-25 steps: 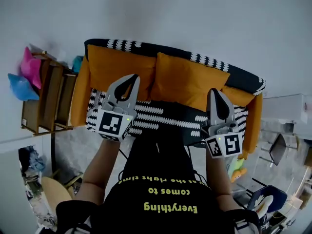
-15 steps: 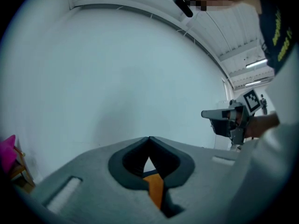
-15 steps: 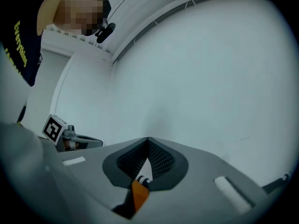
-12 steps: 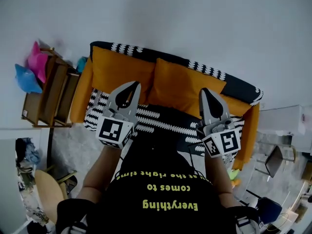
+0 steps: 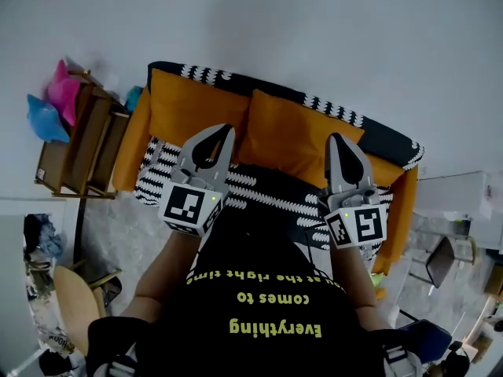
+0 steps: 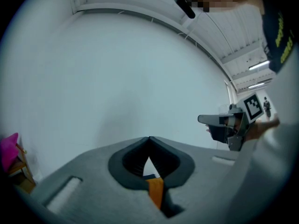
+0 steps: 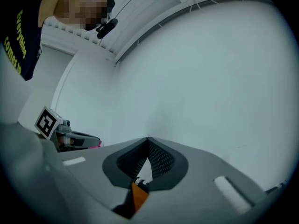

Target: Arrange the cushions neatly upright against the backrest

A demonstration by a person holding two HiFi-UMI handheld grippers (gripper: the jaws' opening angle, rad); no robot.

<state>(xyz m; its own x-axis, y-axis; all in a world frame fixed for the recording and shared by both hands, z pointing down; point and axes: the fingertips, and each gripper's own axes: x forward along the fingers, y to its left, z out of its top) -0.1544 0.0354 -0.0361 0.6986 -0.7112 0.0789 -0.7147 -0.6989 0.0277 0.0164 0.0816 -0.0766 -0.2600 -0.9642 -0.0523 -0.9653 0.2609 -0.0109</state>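
Two orange cushions stand upright against the backrest point(image 5: 236, 81) of a sofa with a black-and-white patterned cover: the left cushion point(image 5: 189, 108) and the right cushion point(image 5: 302, 136). My left gripper point(image 5: 222, 129) hovers in front of the left cushion, shut and holding nothing. In front of the right cushion's right edge my right gripper point(image 5: 338, 137) is also shut and holds nothing. The left gripper view shows the jaws point(image 6: 149, 138) closed tip to tip against a white wall, with a sliver of orange cushion point(image 6: 155, 192) below. Closed tips point(image 7: 148, 138) show in the right gripper view too.
A wooden shelf point(image 5: 82, 144) stands left of the sofa, with a pink pillow point(image 5: 59, 93) and a blue one point(image 5: 43, 116) on it. Orange armrests point(image 5: 130, 151) close the sofa ends. A white cabinet point(image 5: 464, 203) is at the right, a wooden chair point(image 5: 75, 301) at bottom left.
Both grippers have lifted a little while staying shut. The left one has shifted slightly to the right. The cushions have not moved.
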